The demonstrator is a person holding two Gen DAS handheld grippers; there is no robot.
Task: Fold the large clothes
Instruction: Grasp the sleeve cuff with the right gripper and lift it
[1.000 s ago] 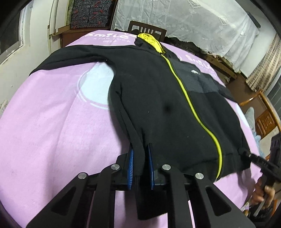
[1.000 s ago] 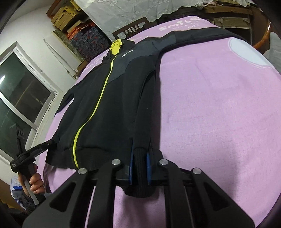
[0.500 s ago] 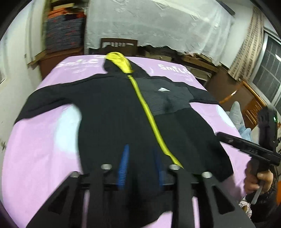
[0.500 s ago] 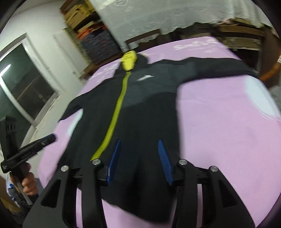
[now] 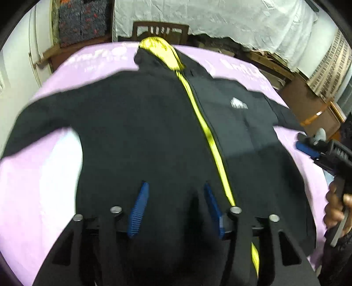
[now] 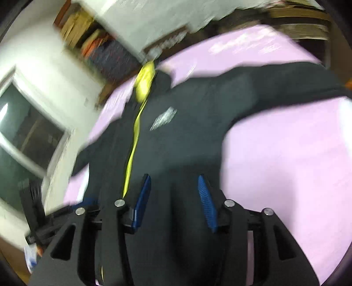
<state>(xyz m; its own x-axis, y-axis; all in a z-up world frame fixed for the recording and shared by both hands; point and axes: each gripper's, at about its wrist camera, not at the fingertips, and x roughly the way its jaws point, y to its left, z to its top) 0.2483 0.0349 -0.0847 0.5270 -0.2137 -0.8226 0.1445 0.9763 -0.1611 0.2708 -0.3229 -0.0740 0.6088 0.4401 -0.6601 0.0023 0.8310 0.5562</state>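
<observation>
You have one black jacket (image 5: 143, 132) spread front-up on one pink blanket (image 5: 33, 180), with both sleeves out to the sides. One yellow zipper (image 5: 206, 132) runs down the middle from the one yellow-lined collar (image 5: 158, 49) at the far end, and one small white logo (image 5: 238, 103) sits on the chest panel beside it.

Your left gripper (image 5: 175, 209) hangs over the hem end of the jacket, just left of the zipper. Its jaws have just been opening and now stand apart at a middling width. Two blue pads (image 5: 138, 211) show, one on each finger, and neither presses on the cloth; the black fabric lies in the gap under them but is not pinched.

Your right gripper (image 6: 173, 202) is over the same hem end, on the other side of the zipper (image 6: 134, 140). Its jaws have also just been opening and stand apart, with two blue pads (image 6: 205, 204) clear of the jacket (image 6: 198, 132), which lies beneath and between them. This view is badly smeared, so fine detail of the hem is not readable.

In the left wrist view you can see your right hand (image 5: 336, 209) at the right edge, wrapped around the handle of its gripper. One wooden chair (image 5: 160, 33) stands behind the collar, and one white lace curtain (image 5: 220, 19) hangs behind that. One window (image 6: 24, 132) shows on the wall in the right wrist view.
</observation>
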